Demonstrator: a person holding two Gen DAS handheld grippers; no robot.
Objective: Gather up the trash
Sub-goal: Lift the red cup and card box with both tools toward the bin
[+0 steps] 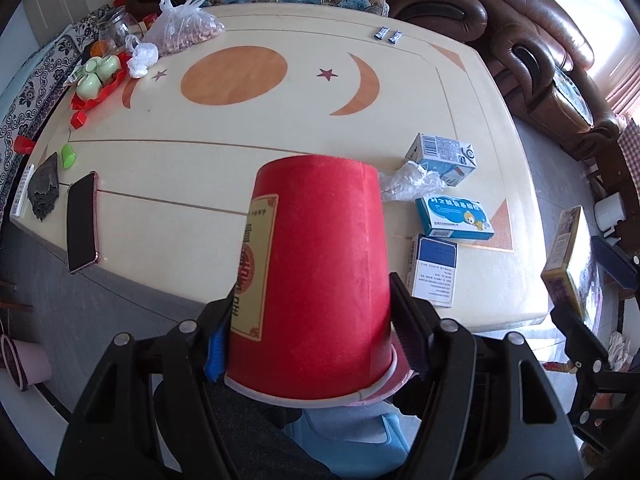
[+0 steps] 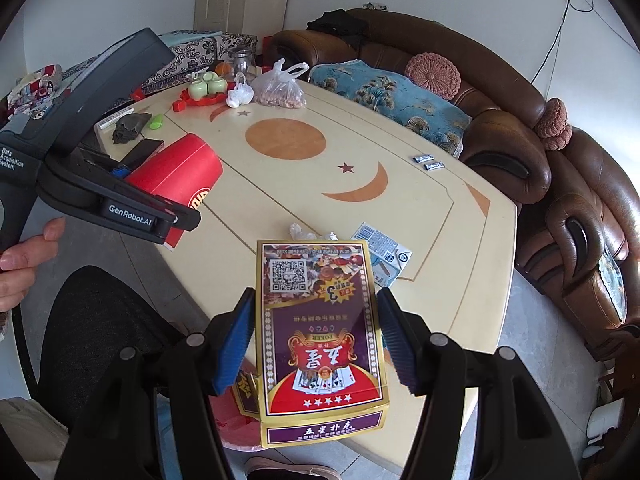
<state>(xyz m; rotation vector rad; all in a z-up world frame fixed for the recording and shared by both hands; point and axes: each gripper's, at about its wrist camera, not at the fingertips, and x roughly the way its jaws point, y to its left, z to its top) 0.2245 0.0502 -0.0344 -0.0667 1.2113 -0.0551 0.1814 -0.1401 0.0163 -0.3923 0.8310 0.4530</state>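
My left gripper (image 1: 310,320) is shut on a red paper cup (image 1: 316,268), held upside down with its rim toward me, over the near edge of the cream table (image 1: 240,128). The cup also shows in the right wrist view (image 2: 176,176), in the left gripper (image 2: 132,208). My right gripper (image 2: 314,336) is shut on a purple and gold poker card box (image 2: 320,340), held above the table's near right edge; the box also shows in the left wrist view (image 1: 566,256). A crumpled clear plastic wrapper (image 1: 412,182) lies on the table by the boxes.
Three blue and white medicine boxes (image 1: 454,220) lie at the right. A phone (image 1: 82,222), grey cloth (image 1: 44,192), green cap (image 1: 67,156), bag of peanuts (image 1: 184,28), white wad (image 1: 142,58), red tray with cups (image 1: 98,78) and two sachets (image 1: 388,35) sit around. A brown sofa (image 2: 520,128) rings the table.
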